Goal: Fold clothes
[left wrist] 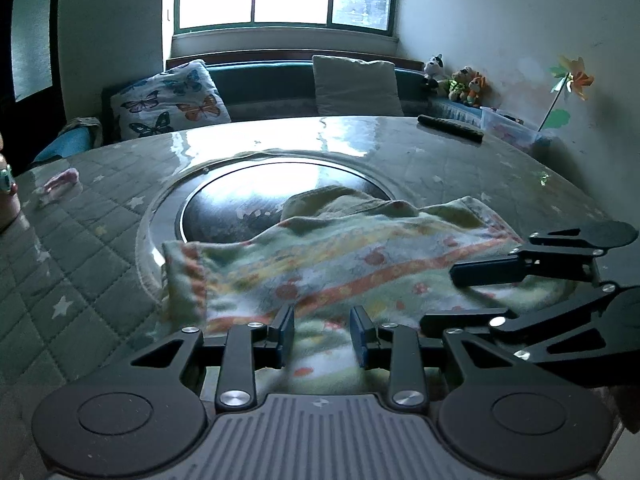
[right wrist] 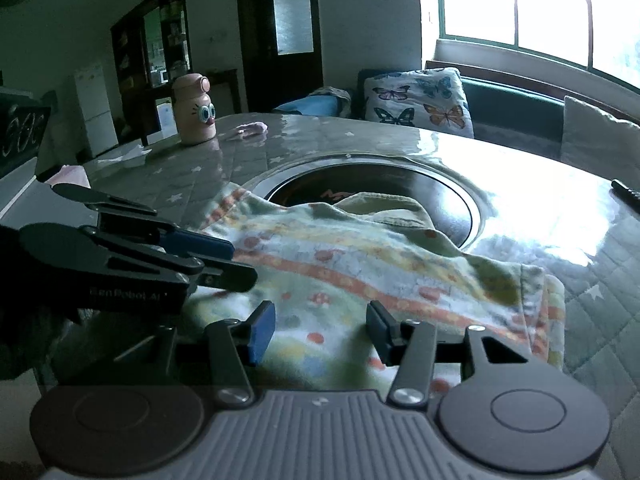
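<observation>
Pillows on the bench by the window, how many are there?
2. The butterfly pillow leans at the bench's left end; the plain pale pillow stands further right, under the window. Others may be hidden beyond the table's edge.

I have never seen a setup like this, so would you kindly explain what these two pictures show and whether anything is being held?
There is no robot here: a person holds a two-finger tool in each hand, with a camera looking along its fingers. One picture comes from the left gripper, the other from the right gripper; each also sees the other tool at its side. On the quilted table, which has a dark round inset, lies a patterned towel, partly folded. Both pairs of fingers stand apart over the towel, apparently gripping nothing. A cartoon-faced bottle stands farther off.
</observation>
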